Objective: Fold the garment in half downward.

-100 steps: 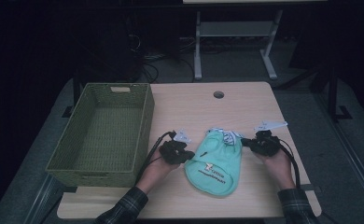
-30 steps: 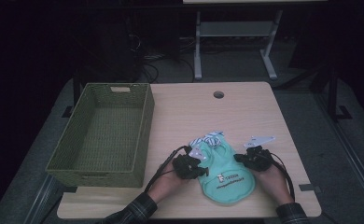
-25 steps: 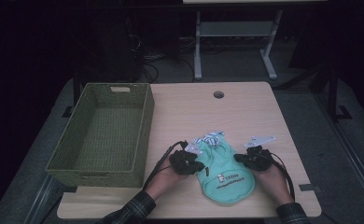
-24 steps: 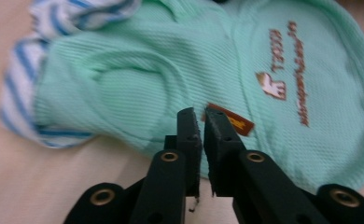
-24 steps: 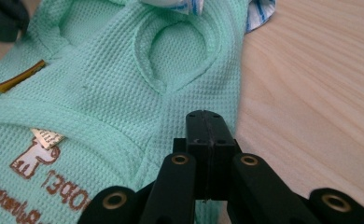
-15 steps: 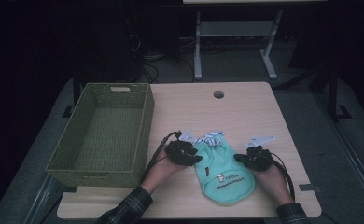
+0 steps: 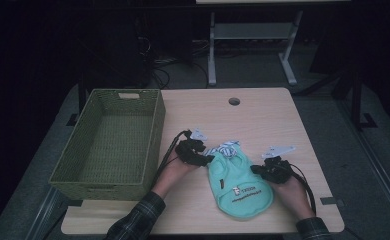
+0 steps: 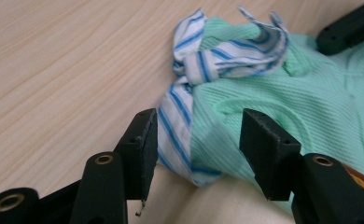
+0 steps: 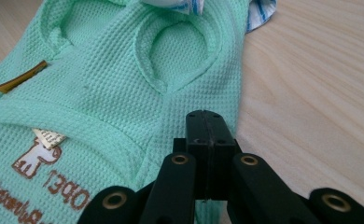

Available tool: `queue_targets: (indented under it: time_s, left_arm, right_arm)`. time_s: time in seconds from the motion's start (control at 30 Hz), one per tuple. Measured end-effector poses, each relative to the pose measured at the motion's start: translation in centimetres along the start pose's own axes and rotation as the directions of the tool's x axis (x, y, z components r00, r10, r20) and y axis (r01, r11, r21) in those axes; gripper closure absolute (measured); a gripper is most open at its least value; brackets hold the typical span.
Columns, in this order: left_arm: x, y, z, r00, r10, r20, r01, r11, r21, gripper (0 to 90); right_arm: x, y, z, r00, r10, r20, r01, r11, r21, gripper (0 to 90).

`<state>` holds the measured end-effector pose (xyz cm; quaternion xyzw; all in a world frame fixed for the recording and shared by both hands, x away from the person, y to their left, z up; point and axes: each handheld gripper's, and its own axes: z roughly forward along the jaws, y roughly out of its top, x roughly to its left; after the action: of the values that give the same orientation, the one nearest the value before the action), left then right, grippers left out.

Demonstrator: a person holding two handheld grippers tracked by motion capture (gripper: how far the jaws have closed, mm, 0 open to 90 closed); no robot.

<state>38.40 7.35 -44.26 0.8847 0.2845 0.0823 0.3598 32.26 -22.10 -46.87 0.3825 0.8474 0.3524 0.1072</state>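
Note:
A small mint-green garment (image 7: 240, 192) with brown print lies flat near the table's front edge. Its blue-and-white striped trim (image 7: 226, 148) is bunched at the far end. My left gripper (image 7: 205, 160) is at the garment's left shoulder. Its jaws have just been opening and straddle the striped edge (image 8: 175, 121) without pressing it, so my left gripper (image 8: 199, 126) is open. At the garment's right edge, my right gripper (image 7: 257, 169) is shut, and the green fabric (image 9: 124, 79) seems pinched at its tips (image 9: 207, 116).
A green woven basket (image 7: 155, 130) with nothing in it stands on the table's left side, close to my left hand. A cable hole (image 7: 234, 101) sits near the far edge of the wooden table (image 7: 268, 120). Dark floor and a metal stand lie beyond.
My left gripper has let go of the garment's left side, opened, and moved away from the person toward the striped collar. The right gripper and the garment have stayed put.

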Motion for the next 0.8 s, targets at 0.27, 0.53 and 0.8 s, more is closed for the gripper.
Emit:
queue_targets:
  time_s: [0.27,0.53,0.8]
  left_arm:
    - [0.7,-0.6,1.6,1.0000,-0.003,-0.008,0.003,0.9983,0.059,44.4]
    - [0.6,-0.8,1.8,0.9995,0.028,-0.013,-0.027,0.9966,0.078,50.9]
    - [0.4,-0.8,1.7,0.9991,0.037,0.019,-0.038,0.9963,0.076,74.8]
  right_arm:
    - [0.0,0.0,0.0,1.0000,-0.001,-0.002,0.001,1.000,0.000,90.0]
    - [0.0,0.0,0.0,1.0000,-0.003,-0.002,0.003,1.000,0.001,90.0]
    - [0.0,0.0,0.0,1.0000,0.002,-0.005,-0.002,1.000,0.001,89.9]
